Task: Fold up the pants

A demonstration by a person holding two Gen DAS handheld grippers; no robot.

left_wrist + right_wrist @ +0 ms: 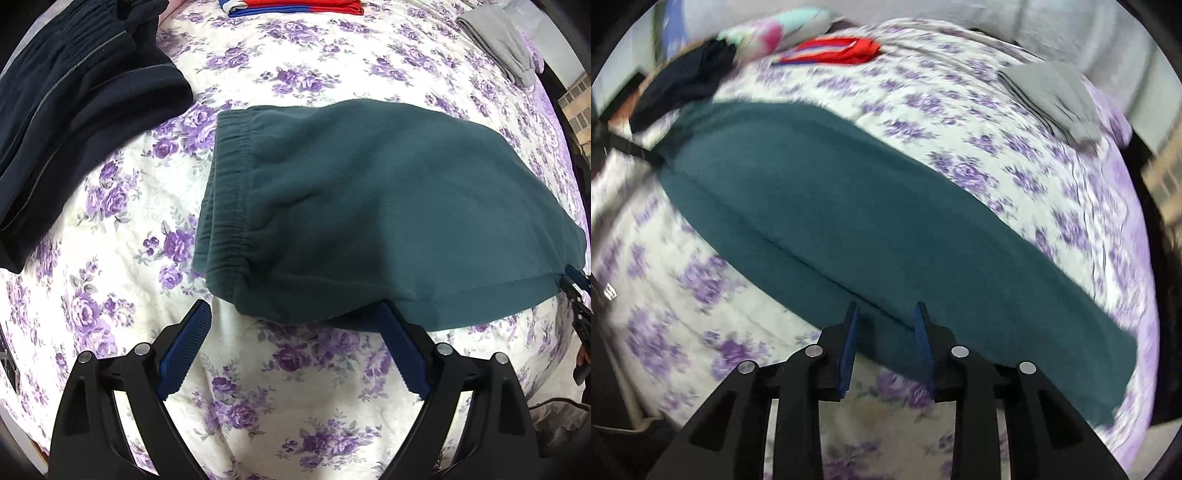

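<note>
Folded teal pants (pixel 369 203) lie flat on the bed, with the elastic waistband (pixel 229 192) at the left end. My left gripper (pixel 295 321) stands open wide at the near edge below the waistband; its right pad tip touches that edge. In the right wrist view, which is blurred, the pants (pixel 868 221) run as a long band from upper left to lower right. My right gripper (pixel 886 321) is over their near edge with its jaws a little apart. Cloth shows in the gap, but the pads do not press on it. One of the right gripper's blue-tipped fingers (pixel 574 280) shows at the pants' near right corner.
The bed has a white spread with purple flowers (pixel 110 295). Dark navy garments (pixel 74 110) are piled at the left, a red and blue folded garment (pixel 295 7) lies at the far edge and a grey garment (pixel 498 44) at the far right.
</note>
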